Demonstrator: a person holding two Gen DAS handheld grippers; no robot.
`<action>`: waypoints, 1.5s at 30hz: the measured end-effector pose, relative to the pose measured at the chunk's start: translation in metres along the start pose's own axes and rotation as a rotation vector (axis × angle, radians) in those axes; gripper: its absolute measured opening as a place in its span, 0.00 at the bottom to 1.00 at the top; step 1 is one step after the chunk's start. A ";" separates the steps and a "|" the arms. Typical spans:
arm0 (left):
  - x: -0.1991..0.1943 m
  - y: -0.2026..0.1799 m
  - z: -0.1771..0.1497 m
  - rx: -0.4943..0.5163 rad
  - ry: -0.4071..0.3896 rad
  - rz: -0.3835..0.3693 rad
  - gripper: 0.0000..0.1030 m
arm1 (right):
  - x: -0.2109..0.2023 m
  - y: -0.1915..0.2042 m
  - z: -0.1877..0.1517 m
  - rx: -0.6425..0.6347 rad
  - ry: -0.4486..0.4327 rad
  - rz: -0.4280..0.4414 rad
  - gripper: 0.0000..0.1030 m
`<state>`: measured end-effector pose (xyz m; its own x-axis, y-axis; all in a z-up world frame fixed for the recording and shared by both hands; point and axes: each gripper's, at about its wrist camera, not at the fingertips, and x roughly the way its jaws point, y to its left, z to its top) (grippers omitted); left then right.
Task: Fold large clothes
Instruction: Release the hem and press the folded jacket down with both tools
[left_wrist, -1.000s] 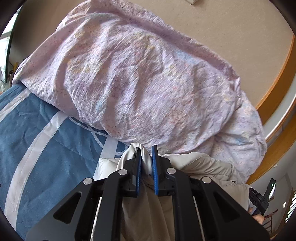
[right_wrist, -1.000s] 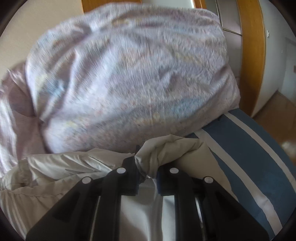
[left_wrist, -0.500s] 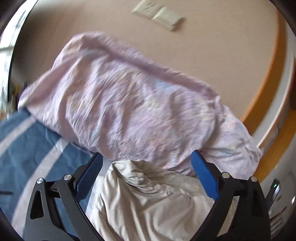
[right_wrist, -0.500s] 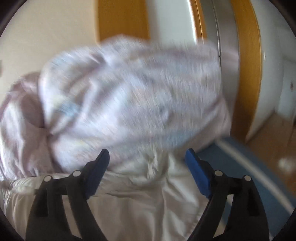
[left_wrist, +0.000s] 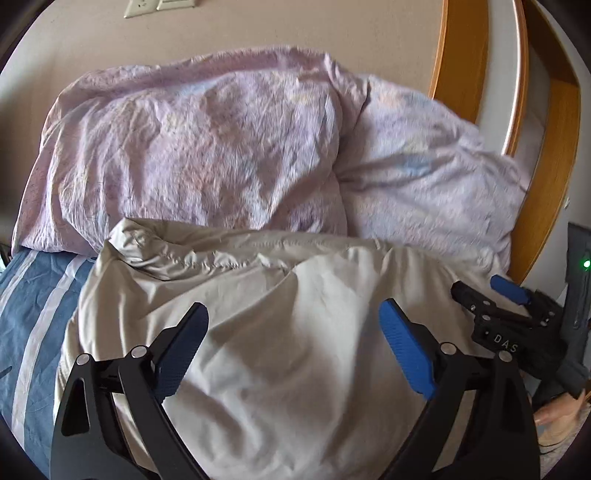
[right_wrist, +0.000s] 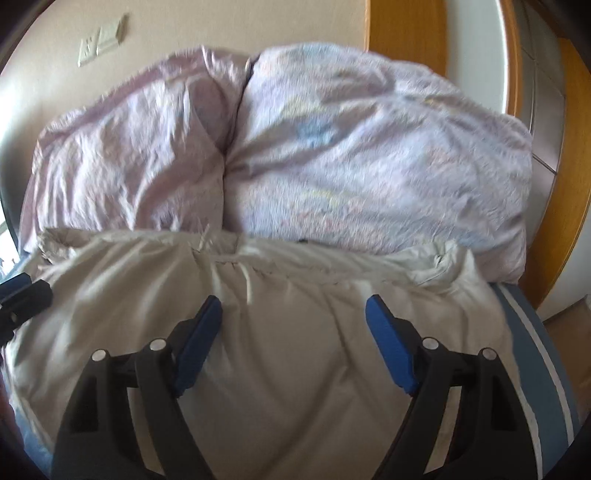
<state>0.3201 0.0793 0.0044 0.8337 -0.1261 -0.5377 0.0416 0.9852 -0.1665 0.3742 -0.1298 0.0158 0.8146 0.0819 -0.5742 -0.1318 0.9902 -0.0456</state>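
Note:
A large beige garment (left_wrist: 280, 332) lies folded on the bed, its gathered hem along the far side against the quilt. It also fills the lower part of the right wrist view (right_wrist: 288, 332). My left gripper (left_wrist: 293, 314) is open and empty, held just above the garment. My right gripper (right_wrist: 293, 302) is open and empty above the garment too. The right gripper shows at the right edge of the left wrist view (left_wrist: 506, 295). The left gripper's tip shows at the left edge of the right wrist view (right_wrist: 22, 295).
A bulky pale purple quilt (left_wrist: 207, 155) is piled behind the garment against the beige wall (left_wrist: 295, 26). The bed has a blue sheet with white stripes (left_wrist: 29, 317). A wooden door frame (left_wrist: 458, 55) stands at the right. A wall socket plate (right_wrist: 99, 38) is high on the wall.
Both grippers were shut on the beige garment one second ago. They opened, let it drop onto the bed, and pulled back and up, so more of the garment and quilt shows.

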 end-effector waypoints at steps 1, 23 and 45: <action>0.006 -0.001 -0.001 0.006 0.012 0.017 0.91 | 0.008 0.005 -0.001 -0.014 0.024 -0.019 0.78; 0.084 -0.003 -0.018 0.014 0.126 0.155 0.98 | 0.086 0.020 -0.033 -0.040 0.178 -0.080 0.88; 0.045 0.047 0.031 0.014 0.024 0.295 0.98 | 0.051 -0.116 0.010 0.115 0.081 -0.144 0.86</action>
<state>0.3764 0.1232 -0.0024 0.7974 0.1633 -0.5809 -0.1928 0.9812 0.0110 0.4367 -0.2396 -0.0004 0.7718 -0.0666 -0.6323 0.0526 0.9978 -0.0409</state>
